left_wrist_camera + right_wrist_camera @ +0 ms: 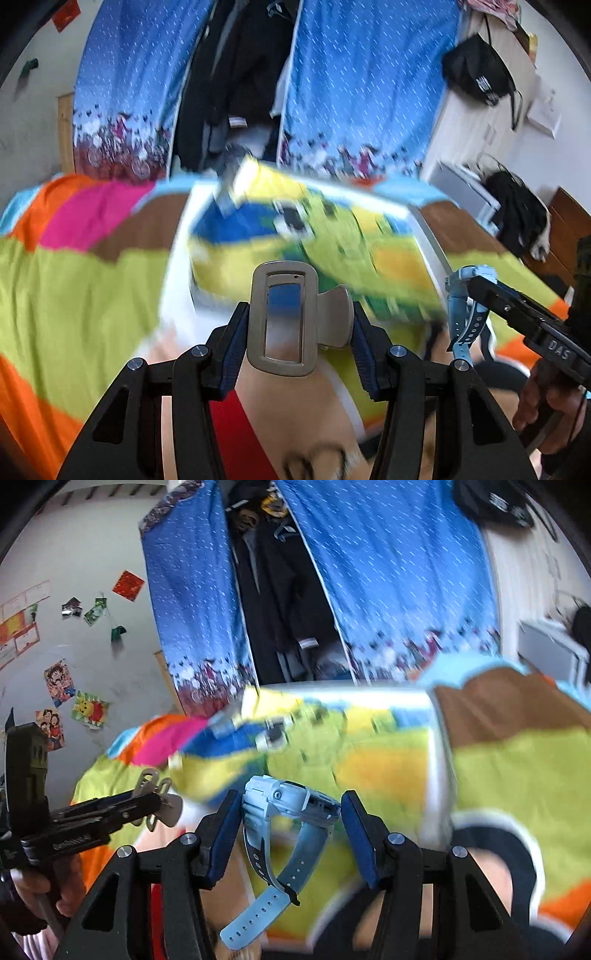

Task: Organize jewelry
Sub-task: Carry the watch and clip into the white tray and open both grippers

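My left gripper is shut on a grey-beige hair claw clip with a shiny insert, held up in the air. In the same view my right gripper comes in from the right with a light blue wristwatch. The right wrist view shows the right gripper shut on that watch, whose strap dangles below. The left gripper with the clip shows at the left edge. Ahead lies a white-rimmed box with a colourful cartoon print, blurred.
A bright patchwork bedspread lies under the box. Behind it hang blue curtains with dark clothes between them. A white cabinet with a black bag stands at right. A hand holds the right gripper.
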Available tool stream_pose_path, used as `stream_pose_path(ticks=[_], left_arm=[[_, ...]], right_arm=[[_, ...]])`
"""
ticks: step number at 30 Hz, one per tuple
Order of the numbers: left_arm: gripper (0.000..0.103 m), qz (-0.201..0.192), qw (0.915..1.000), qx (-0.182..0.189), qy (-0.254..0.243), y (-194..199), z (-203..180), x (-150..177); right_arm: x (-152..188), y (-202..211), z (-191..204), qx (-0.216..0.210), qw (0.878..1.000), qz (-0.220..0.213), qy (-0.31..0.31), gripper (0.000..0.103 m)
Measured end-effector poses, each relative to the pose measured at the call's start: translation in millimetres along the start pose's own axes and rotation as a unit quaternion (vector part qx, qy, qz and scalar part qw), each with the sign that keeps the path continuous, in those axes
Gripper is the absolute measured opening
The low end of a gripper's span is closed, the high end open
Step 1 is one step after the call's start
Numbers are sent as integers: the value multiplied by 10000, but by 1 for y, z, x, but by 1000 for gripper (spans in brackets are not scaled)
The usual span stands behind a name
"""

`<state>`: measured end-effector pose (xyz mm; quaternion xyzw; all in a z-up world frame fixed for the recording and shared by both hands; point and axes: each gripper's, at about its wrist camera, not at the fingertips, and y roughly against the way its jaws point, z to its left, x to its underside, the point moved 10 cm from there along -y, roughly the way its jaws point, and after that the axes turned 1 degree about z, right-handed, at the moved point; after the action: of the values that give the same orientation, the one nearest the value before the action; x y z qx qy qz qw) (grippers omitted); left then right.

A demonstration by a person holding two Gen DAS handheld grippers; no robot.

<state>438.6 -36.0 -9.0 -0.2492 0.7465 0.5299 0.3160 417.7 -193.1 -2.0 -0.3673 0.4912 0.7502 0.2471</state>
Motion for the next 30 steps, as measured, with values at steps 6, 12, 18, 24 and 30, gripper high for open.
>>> stream_pose_path(ticks=[6,12,18,24,30], left_arm=[[47,-193,9996,-215,61,-47,41,-46],[47,115,9993,-330,125,-87,70,-42],[47,265,9974,-477,-465,-97,58,-11],[47,380,9964,-505,-573,-97,48,6],[49,331,9968,-659,-297,-93,49,2]], right_arm=[[-44,-73,12,45,9998,-92,-197,53],[-27,-134,7,-32,9983,145,-557,53],[-9,-139,16,-187,9997,128,-111,53],[4,-133,8,-358,9991,188,-120,53],[-7,-124,1,-203,9996,140,97,60]])
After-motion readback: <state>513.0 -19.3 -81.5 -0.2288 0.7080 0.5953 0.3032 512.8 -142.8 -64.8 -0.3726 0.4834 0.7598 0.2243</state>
